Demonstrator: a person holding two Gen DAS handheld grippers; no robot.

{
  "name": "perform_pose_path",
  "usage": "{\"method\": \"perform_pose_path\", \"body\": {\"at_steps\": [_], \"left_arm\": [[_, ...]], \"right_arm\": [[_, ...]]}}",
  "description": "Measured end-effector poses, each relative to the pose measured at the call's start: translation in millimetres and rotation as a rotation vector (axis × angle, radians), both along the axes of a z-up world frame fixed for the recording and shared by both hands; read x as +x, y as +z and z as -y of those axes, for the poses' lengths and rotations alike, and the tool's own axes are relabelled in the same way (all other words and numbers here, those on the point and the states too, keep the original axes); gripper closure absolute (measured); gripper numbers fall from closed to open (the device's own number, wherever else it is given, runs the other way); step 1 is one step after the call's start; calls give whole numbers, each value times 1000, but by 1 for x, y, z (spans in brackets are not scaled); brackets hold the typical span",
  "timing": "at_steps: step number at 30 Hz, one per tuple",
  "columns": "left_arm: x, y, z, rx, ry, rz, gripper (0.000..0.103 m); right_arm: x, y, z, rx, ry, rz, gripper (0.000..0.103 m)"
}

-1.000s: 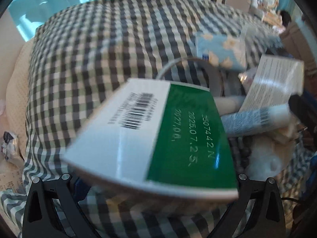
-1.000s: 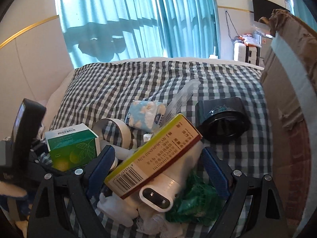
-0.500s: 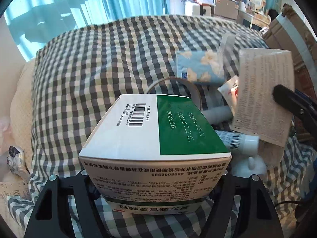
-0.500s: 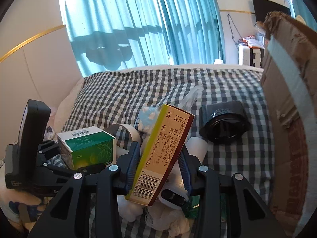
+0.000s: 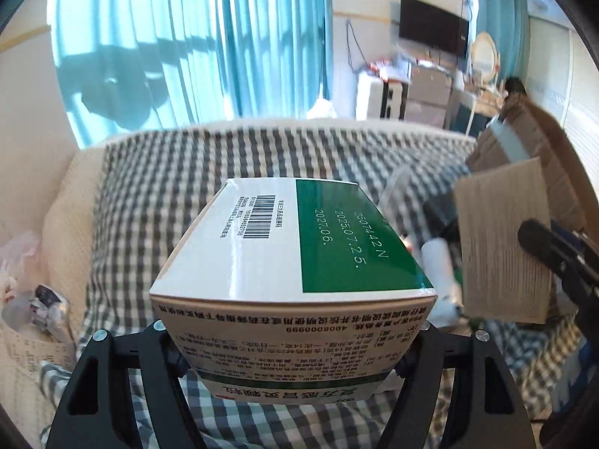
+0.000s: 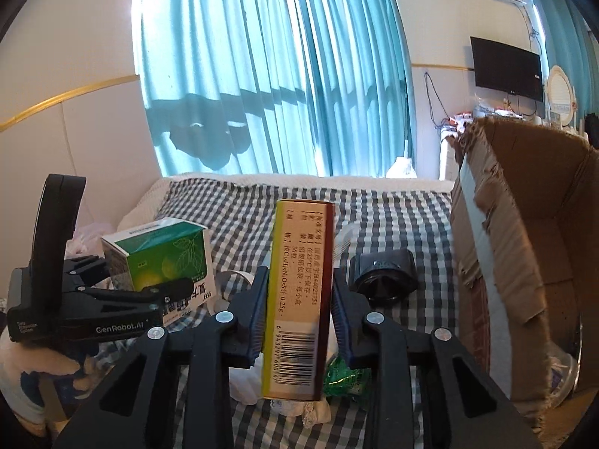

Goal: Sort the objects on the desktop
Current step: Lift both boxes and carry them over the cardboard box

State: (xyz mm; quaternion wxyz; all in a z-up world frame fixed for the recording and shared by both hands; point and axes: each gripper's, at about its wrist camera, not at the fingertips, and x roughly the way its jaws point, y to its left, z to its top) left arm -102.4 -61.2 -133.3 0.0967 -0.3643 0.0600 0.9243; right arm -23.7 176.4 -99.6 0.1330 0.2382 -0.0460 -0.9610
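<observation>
My left gripper is shut on a green and white medicine box, held above the checked cloth. The right wrist view shows that same box at the left, lifted clear of the pile. My right gripper has a narrow yellow and brown medicine box standing upright between its blue pads. The pads press on its sides, and the jaws are still closing on it. The narrow box also shows at the right of the left wrist view.
An open cardboard carton stands at the right. On the cloth lie a black round holder, a pale comb, a green packet and a white bottle. Crumpled bags sit at the far left.
Both grippers have risen from the pile with their boxes. The right jaws closed on the narrow box and it turned upright. The left jaws closed on the green box.
</observation>
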Motion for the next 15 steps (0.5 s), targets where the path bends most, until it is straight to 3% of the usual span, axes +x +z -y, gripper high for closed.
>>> {"method": "perform_pose_path", "body": {"at_steps": [7, 9, 12, 15], "left_arm": [[22, 44, 15, 37, 43, -130, 27], [36, 57, 25, 121, 115, -180, 27], [49, 78, 37, 245, 139, -235, 27], [63, 97, 30, 186, 166, -309, 27]], "right_arm": [[19, 19, -3, 9, -4, -50, 74], [25, 25, -5, 11, -15, -71, 74], [35, 35, -7, 8, -22, -99, 74], [46, 46, -9, 5, -28, -128, 74]]}}
